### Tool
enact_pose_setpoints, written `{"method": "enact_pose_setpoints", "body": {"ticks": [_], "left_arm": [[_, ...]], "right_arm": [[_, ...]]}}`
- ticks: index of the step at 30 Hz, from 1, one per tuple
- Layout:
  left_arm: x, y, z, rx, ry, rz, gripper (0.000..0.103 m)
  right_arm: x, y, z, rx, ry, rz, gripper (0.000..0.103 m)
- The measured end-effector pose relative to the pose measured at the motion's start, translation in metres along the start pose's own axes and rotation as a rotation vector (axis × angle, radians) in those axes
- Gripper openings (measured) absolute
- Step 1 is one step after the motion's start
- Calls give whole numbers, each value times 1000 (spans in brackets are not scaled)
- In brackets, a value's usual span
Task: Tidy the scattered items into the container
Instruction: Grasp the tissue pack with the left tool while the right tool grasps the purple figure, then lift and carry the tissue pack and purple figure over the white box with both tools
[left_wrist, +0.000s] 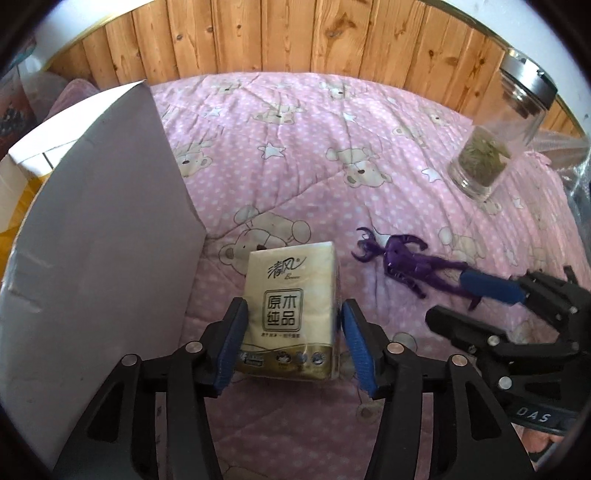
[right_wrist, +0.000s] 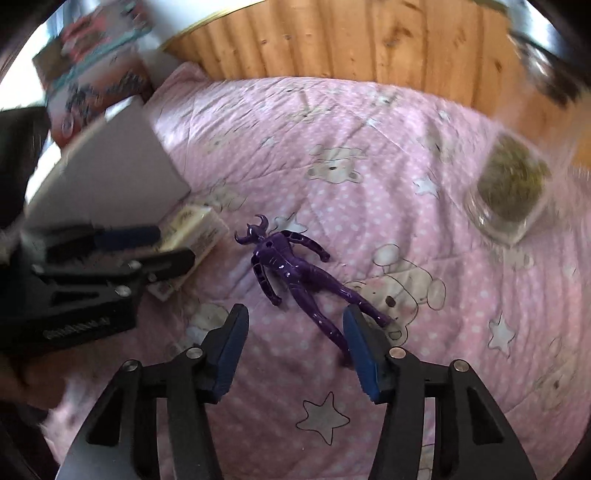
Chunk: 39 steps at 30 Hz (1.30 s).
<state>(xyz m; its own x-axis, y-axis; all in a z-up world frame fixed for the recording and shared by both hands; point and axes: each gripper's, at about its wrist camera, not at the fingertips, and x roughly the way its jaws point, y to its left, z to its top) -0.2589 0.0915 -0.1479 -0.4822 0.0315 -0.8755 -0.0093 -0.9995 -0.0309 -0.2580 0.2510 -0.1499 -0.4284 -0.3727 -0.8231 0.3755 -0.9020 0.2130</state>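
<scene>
Soft daylight fills both views, brightest at the far left, where the white box flap (left_wrist: 107, 229) catches it and the wall beyond burns out to plain white. Shadows on the pink quilt (left_wrist: 314, 155) are faint and short. The left wrist view is sharp throughout: print on the tissue pack (left_wrist: 288, 306) reads cleanly, and small glints sit on the glass jar (left_wrist: 495, 147). The right wrist view is smeared by motion, worst toward the edges, where the jar (right_wrist: 511, 192) and the far-left clutter dissolve; the glossy purple figure (right_wrist: 295, 273) stays fairly crisp. Fisheye curvature bows the wooden panelling (left_wrist: 295, 40), and dark vignetting rims each frame.
</scene>
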Motion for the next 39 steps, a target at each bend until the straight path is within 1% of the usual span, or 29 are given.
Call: {"method": "enact_pose_setpoints", "body": {"ticks": [1,2,3,4,5,6,7,9,10,11,12,14,16,18,19,20,22,24,25,26,27,28,30,35,39], "left_arm": [[2,-1,0,3,6,7,56],[5,-1,0,3,18,7,56],[11,0,0,-4,43,-2,56],[18,3,-1,-25,74,-11,56],[16,3,-1,-29,51,-12,56],[17,3,0,-26,50,-5,56],[18,2,1,-25,49,-5,56],[17,4,3,-50,47,-20,56],[17,5,3,-60,46,-28,56],[16,7,3,-72,46,-41,56],[15,9,1,-88,48,-55,56],[13,14,-1,-123,51,-88,56],[9,21,-4,-164,47,-117,56],[9,21,-6,-178,37,-119,56],[10,20,-5,-176,37,-110,56],[12,18,-4,-169,34,-95,56],[16,16,0,-158,26,-77,56],[19,14,4,-151,18,-59,56],[20,15,6,-149,15,-51,55],[20,14,7,-148,12,-44,53],[20,14,7,-145,4,-25,39],[20,14,7,-138,1,-12,27],[19,15,6,-126,0,-14,25],[9,16,-3,-145,12,-75,23],[-8,15,-21,-158,21,-118,23]], "right_arm": [[1,0,2,-1,-7,-8,59],[4,3,5,-26,-10,-35,67],[8,6,9,-47,-11,-53,70],[15,9,12,-72,-9,-73,70],[21,12,15,-99,-3,-92,70],[25,14,16,-116,3,-106,70],[29,14,20,-121,13,-113,70],[30,10,24,-102,21,-94,67],[30,2,27,-85,27,-87,61],[28,-3,28,-59,34,-75,53],[24,-7,27,-27,39,-48,50],[13,-17,21,53,50,32,48],[2,-20,15,83,45,52,49],[-6,-18,14,63,30,24,57],[-8,-16,15,50,20,4,67],[-8,-13,20,20,2,-35,74],[0,-9,28,-24,-4,-96,75],[16,-7,38,-54,5,-124,75],[28,-6,40,-72,26,-138,70],[37,-8,39,-78,56,-146,50],[35,-7,38,-91,29,-170,46],[31,-7,38,-79,36,-171,31],[16,-16,36,7,35,-130,30],[-22,-30,13,167,18,-81,30],[-54,-27,-11,244,-5,-65,30]]}}
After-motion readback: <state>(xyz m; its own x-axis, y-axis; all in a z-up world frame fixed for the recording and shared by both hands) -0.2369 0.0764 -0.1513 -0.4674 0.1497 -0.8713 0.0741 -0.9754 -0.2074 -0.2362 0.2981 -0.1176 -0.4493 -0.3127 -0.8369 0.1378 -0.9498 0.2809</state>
